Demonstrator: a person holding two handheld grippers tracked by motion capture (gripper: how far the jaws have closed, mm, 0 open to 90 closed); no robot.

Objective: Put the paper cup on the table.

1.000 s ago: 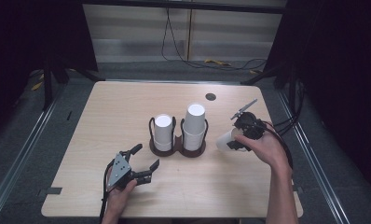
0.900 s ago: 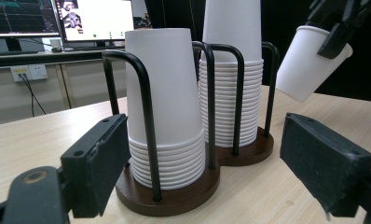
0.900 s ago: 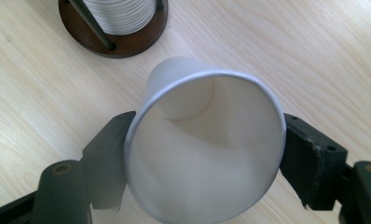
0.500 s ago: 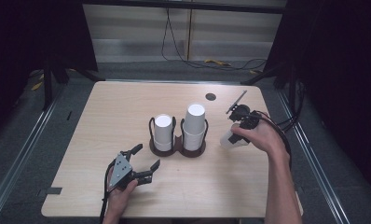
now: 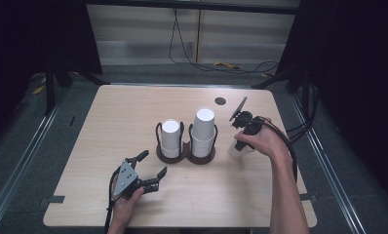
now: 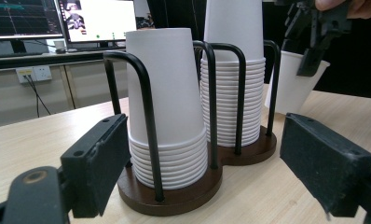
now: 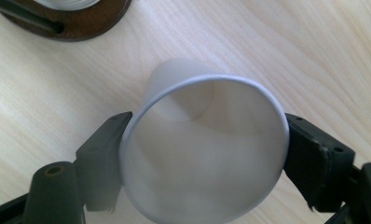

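Observation:
A dark wooden holder with black wire loops carries two upturned stacks of white paper cups, a shorter one and a taller one. To its right a single white cup stands mouth up on the table. My right gripper points down over it. Its jaws have just been opening and flank the round, unsquashed cup between them. My left gripper rests open and empty near the front edge, facing the holder between its jaws.
A small dark round mark lies on the table at the back right. Cables trail off the table's right side. In the left gripper view, monitors stand behind the table.
My right hand has sunk toward the table beside the holder, and the cup has gone from tilted to upright on the wood. My left gripper has stayed put.

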